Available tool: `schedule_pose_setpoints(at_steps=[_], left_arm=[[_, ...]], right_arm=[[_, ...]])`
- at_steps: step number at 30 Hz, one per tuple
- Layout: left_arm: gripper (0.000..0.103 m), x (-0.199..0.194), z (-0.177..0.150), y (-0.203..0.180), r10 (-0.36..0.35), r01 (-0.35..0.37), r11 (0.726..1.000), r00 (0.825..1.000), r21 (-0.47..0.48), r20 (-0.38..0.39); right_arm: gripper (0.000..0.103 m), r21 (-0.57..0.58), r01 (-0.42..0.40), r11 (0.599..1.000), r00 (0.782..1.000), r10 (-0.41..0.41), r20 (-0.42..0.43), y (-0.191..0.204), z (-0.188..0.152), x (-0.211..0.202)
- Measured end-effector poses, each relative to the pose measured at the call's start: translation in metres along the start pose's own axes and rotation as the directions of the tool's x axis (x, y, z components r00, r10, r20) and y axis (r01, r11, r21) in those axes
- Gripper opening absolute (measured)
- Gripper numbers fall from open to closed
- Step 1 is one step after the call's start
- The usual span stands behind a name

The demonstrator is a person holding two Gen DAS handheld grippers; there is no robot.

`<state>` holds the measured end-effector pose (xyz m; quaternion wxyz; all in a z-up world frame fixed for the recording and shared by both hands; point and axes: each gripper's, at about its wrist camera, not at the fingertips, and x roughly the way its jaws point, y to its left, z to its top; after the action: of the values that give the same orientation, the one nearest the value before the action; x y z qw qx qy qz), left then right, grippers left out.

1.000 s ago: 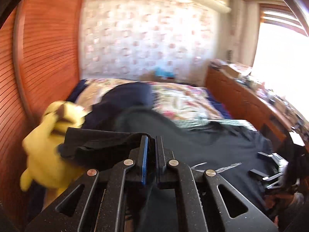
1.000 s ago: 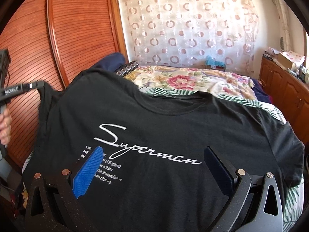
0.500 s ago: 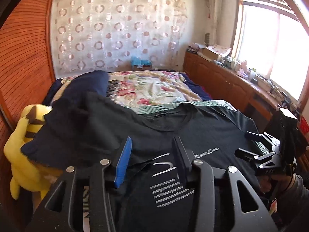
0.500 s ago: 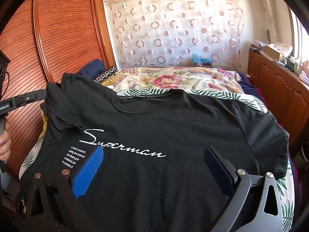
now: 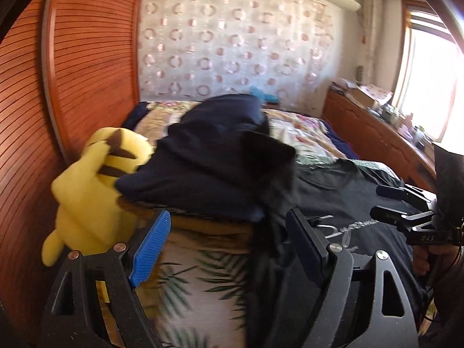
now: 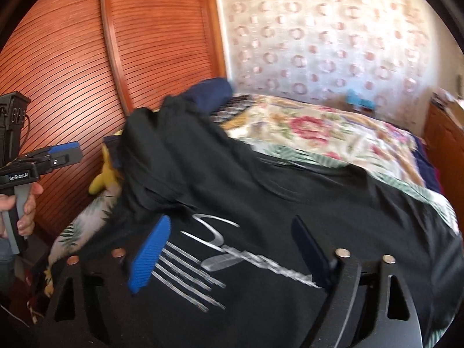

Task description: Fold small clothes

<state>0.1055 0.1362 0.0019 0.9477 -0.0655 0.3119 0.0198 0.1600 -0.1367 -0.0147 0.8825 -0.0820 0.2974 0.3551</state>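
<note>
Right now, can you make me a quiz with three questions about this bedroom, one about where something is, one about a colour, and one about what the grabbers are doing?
1. Where is the yellow plush toy?
A. on the wooden dresser
B. at the bed's edge beside the slatted wooden wardrobe door
C. on top of the black T-shirt

2. What colour is the ribbed pad on one finger of the left gripper?
A. blue
B. red
C. green

3. How does the right gripper stand?
A. shut on the T-shirt
B. shut on the plush toy
C. open, over the black T-shirt

Answers:
1 B, the toy sits between the wardrobe door and the dark clothes pile.
2 A, the pad shows bright blue.
3 C, its fingers stand wide apart with the white lettering showing between them.
</note>
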Motion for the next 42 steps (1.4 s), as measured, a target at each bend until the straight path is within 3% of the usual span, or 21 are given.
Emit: schedule_pose_setpoints(at_steps=[7, 11, 14, 15, 16, 19, 21, 24, 26, 27, 28, 30, 35, 42], left_arm=[[0.082, 0.002, -0.003, 0.024, 0.018, -0.018, 0.999, 1.0, -0.029, 0.009], [0.082, 0.003, -0.004, 0.03, 0.019, -0.018, 0.999, 1.0, -0.027, 0.013], [0.082, 0.005, -0.007, 0.031, 0.012, -0.012, 0.999, 1.0, -0.032, 0.007], [0.082, 0.007, -0.008, 0.032, 0.009, -0.009, 0.999, 1.0, -0.034, 0.004], [0.082, 0.008, -0.007, 0.031, 0.006, -0.006, 0.999, 1.0, -0.034, 0.002], [0.082, 0.014, -0.006, 0.03, -0.004, 0.004, 0.999, 1.0, -0.036, -0.006], [0.082, 0.019, -0.004, 0.029, -0.015, 0.015, 0.999, 1.0, -0.036, -0.01], [0.082, 0.027, -0.001, 0.024, -0.029, 0.029, 0.999, 0.999, -0.032, -0.02], [0.082, 0.031, 0.001, 0.019, -0.036, 0.036, 0.999, 0.999, -0.021, -0.024], [0.082, 0.033, 0.001, 0.015, -0.039, 0.039, 0.999, 0.999, -0.012, -0.025], [0.082, 0.033, 0.002, 0.014, -0.039, 0.039, 0.999, 0.999, -0.007, -0.025], [0.082, 0.036, 0.004, 0.008, -0.038, 0.038, 0.999, 0.999, 0.006, -0.026], [0.082, 0.041, 0.003, 0.0, -0.051, 0.052, 0.999, 0.998, 0.016, -0.033], [0.082, 0.047, -0.007, -0.008, -0.059, 0.06, 0.998, 0.996, 0.01, -0.062]], right_arm=[[0.071, -0.103, -0.143, 0.984, 0.99, 0.143, -0.001, 0.068, 0.049, 0.049], [0.062, -0.13, -0.168, 0.977, 0.985, 0.17, 0.004, 0.091, 0.079, 0.081], [0.039, -0.136, -0.161, 0.977, 0.987, 0.162, -0.008, 0.083, 0.089, 0.104], [0.021, -0.14, -0.162, 0.977, 0.987, 0.161, -0.016, 0.083, 0.093, 0.111], [0.009, -0.141, -0.168, 0.976, 0.986, 0.166, -0.02, 0.082, 0.095, 0.116], [0.004, -0.097, -0.143, 0.985, 0.989, 0.144, 0.012, 0.034, 0.107, 0.101], [0.005, -0.048, -0.112, 0.993, 0.993, 0.114, 0.032, 0.015, 0.114, 0.099], [0.005, 0.011, 0.039, 0.999, 0.999, -0.04, 0.034, -0.012, 0.124, 0.11], [0.017, 0.01, 0.124, 0.992, 0.992, -0.124, 0.02, -0.021, 0.125, 0.117], [0.033, 0.019, 0.156, 0.988, 0.988, -0.156, 0.002, -0.028, 0.125, 0.121], [0.041, 0.033, 0.154, 0.987, 0.988, -0.154, -0.003, -0.029, 0.125, 0.123], [0.045, 0.056, 0.105, 0.993, 0.994, -0.106, 0.003, -0.032, 0.121, 0.122], [0.045, 0.03, 0.013, 0.999, 0.998, -0.011, -0.065, -0.024, 0.093, 0.119], [0.045, 0.009, -0.095, 0.995, 0.97, 0.094, -0.224, -0.024, 0.048, 0.144]])
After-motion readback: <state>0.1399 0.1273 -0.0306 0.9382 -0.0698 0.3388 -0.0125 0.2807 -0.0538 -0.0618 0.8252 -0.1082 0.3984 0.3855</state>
